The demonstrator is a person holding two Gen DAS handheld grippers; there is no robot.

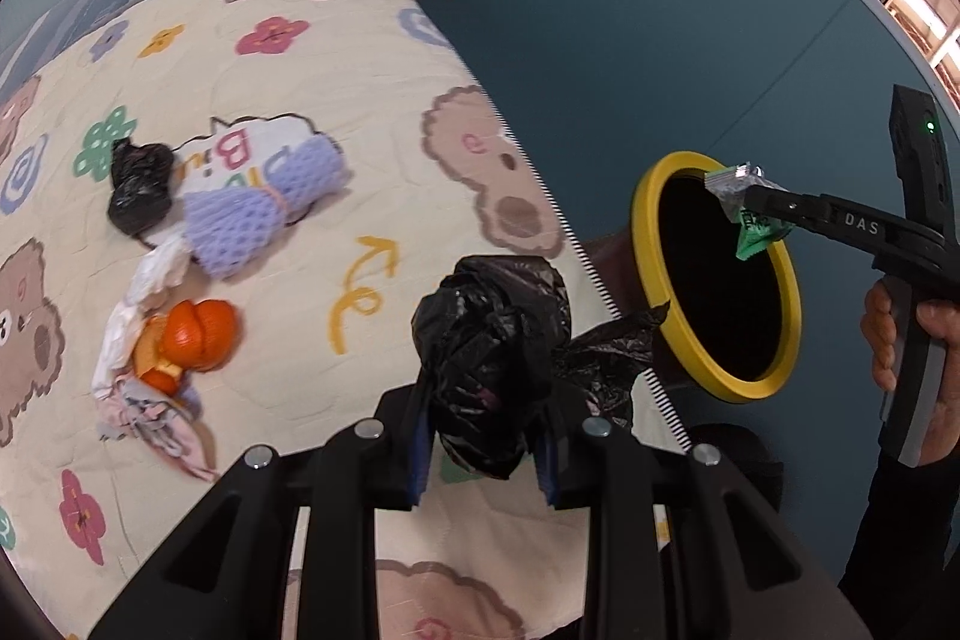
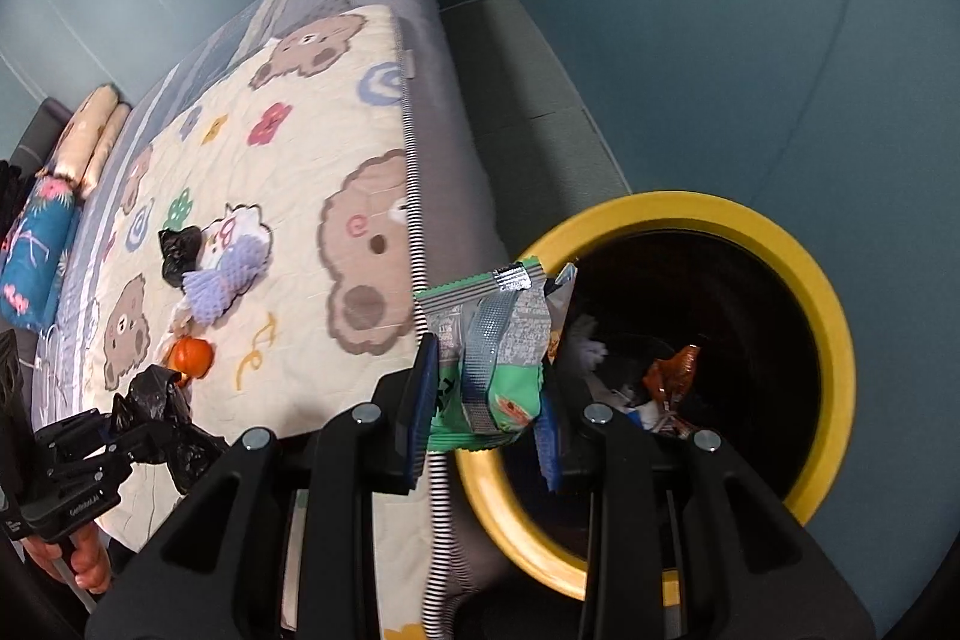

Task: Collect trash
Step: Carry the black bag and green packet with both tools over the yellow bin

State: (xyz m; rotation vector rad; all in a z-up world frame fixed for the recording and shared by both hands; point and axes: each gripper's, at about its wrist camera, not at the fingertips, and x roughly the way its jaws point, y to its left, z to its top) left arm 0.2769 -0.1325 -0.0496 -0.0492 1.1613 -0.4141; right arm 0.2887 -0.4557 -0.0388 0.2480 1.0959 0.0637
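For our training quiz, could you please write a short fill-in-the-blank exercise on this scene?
1. The left hand-held gripper holds a crumpled ____ plastic bag.
2. The right hand-held gripper holds a green wrapper by the bin, whose rim is ____.
3. The quilt shows cartoon ____.

Missing: black; yellow; bears

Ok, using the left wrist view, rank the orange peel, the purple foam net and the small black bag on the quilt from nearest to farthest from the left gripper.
From the left gripper, which is clamped on a black bag:
1. Orange peel, lower left on the quilt.
2. Purple foam net, farther up.
3. Small black bag, just left of the net, farthest; close to the net's rank.
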